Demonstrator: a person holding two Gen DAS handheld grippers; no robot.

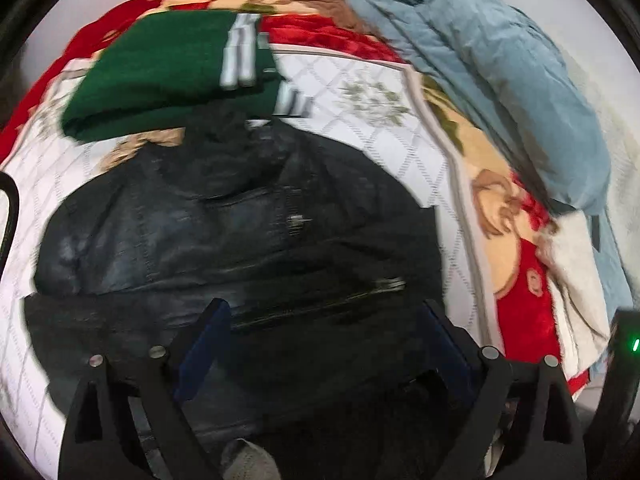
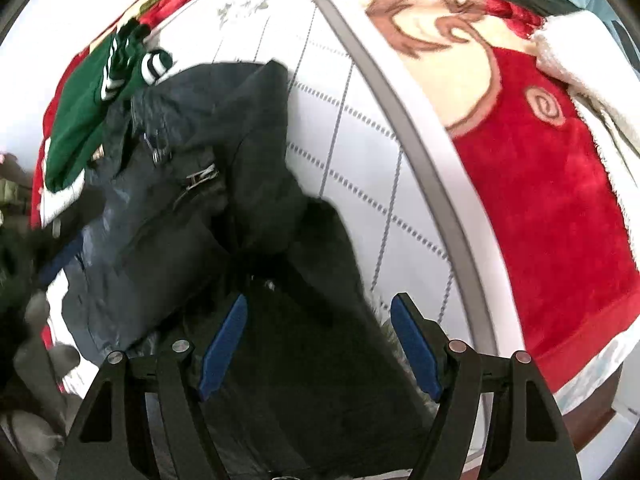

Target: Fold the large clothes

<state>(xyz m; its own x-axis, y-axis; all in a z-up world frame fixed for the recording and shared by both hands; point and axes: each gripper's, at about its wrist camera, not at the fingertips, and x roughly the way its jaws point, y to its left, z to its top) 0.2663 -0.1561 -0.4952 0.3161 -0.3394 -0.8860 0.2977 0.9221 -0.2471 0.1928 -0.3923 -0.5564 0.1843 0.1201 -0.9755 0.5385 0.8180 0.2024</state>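
A black leather jacket (image 1: 224, 232) with metal zips lies spread on the bed, its collar toward a folded green sweater (image 1: 160, 76). My left gripper (image 1: 324, 316) hangs over the jacket's lower part with its jaws wide apart and nothing pinched between the blue pads (image 1: 204, 344). In the right wrist view the jacket (image 2: 192, 208) is bunched and partly folded over itself. My right gripper (image 2: 320, 300) stands open above its dark near edge, and the pads (image 2: 224, 344) do not press on the fabric.
The bed is covered by a white, red and cream patterned blanket (image 1: 392, 104). A light blue quilt (image 1: 500, 72) is heaped along the far right. The green sweater (image 2: 80, 120) has white stripes. The blanket's red border (image 2: 552, 208) runs to the bed's edge on the right.
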